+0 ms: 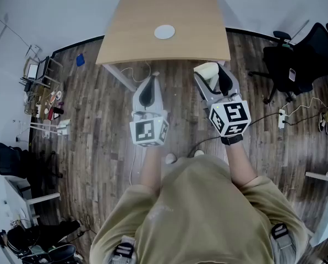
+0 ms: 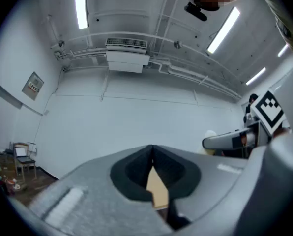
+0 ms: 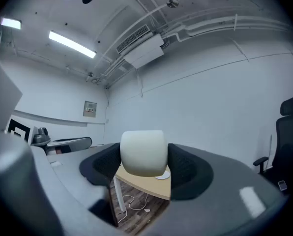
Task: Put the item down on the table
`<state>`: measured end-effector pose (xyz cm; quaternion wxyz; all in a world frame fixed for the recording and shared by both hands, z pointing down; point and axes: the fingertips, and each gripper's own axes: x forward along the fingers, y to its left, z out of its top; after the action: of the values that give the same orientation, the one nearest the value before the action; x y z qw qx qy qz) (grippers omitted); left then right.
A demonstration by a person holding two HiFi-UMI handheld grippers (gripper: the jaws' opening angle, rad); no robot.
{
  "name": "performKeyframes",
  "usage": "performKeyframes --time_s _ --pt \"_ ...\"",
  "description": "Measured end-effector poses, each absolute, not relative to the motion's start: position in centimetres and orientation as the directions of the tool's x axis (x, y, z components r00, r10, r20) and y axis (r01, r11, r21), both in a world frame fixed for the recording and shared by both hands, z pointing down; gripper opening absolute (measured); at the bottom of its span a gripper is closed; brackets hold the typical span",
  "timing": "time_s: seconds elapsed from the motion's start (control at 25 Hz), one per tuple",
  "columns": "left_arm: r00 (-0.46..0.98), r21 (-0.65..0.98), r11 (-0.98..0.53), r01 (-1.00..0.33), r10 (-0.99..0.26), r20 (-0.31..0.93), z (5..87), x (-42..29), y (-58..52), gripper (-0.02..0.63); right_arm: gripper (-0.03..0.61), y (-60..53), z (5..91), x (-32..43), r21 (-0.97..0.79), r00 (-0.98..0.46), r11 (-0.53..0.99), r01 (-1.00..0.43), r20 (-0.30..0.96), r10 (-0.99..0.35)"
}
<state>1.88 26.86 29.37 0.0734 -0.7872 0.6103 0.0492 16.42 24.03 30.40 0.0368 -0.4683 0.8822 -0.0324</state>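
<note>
My right gripper (image 1: 214, 76) is shut on a cream-white rounded cup (image 3: 143, 152), held up over the floor just short of the wooden table (image 1: 136, 34). The cup (image 1: 207, 70) shows between the jaws in the head view too. A white round coaster (image 1: 164, 32) lies near the table's middle and shows under the cup in the right gripper view as a coaster (image 3: 162, 175). My left gripper (image 1: 149, 89) is shut with nothing in it, its tips meeting (image 2: 152, 157), level with the right one and near the table's front edge.
A black office chair (image 1: 301, 59) stands at the right, with cables and a power strip (image 1: 282, 115) on the wood floor. Shelves and clutter (image 1: 43, 92) line the left wall. A white cable (image 1: 132, 73) hangs under the table's front edge.
</note>
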Motion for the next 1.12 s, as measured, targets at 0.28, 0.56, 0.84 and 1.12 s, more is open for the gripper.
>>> performKeyframes --time_s 0.28,0.56,0.84,1.12 --pt "0.233 0.024 -0.236 -0.971 -0.968 -0.092 31.0 5.5 26.6 0.002 0.305 22.9 32.2 20.4 -0.125 -0.555 0.554 -0.823 -0.026 -0.831" --pt "0.194 0.032 -0.195 -0.98 -0.98 -0.044 33.7 4.1 24.8 0.002 0.305 21.0 35.8 18.4 -0.164 -0.593 0.581 -0.797 0.032 -0.805" --pt "0.213 0.006 -0.213 -0.977 -0.976 -0.036 36.0 2.6 18.2 0.002 0.304 15.7 37.0 16.5 -0.181 -0.59 0.575 -0.798 0.039 -0.806" --pt "0.245 -0.005 -0.245 -0.969 -0.969 -0.034 36.4 -0.3 7.5 0.002 0.304 5.4 37.5 13.2 -0.152 -0.577 0.562 -0.813 0.079 -0.813"
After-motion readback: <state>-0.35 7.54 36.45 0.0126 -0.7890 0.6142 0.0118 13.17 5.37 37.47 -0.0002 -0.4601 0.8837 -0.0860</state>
